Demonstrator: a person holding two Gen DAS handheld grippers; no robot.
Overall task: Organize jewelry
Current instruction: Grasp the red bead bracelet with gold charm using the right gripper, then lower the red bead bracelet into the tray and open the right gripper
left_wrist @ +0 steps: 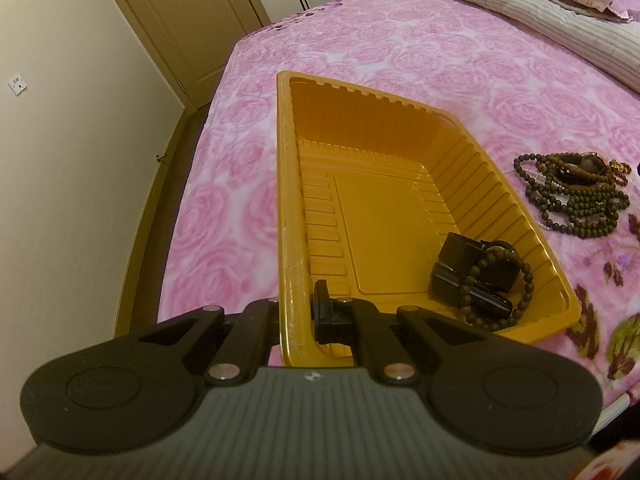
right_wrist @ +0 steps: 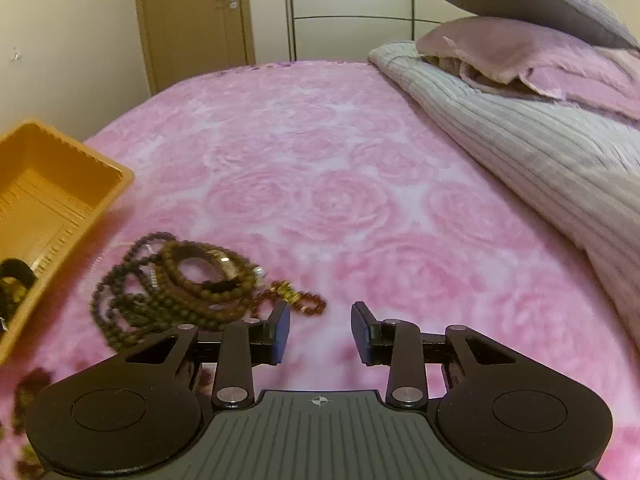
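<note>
the blurred bead pile (right_wrist: 176, 284) perhaps hides a watch; tray (right_wrist: 24, 280) cut off.

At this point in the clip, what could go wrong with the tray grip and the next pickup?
1. The left tool pinches only the thin near wall of the orange tray; a lift may flex it and tip out the black watch and bead bracelet.
2. The bead necklaces lie tangled; the open right tool may drag up several strands at once.
3. The small amber bracelet could snag.
</note>
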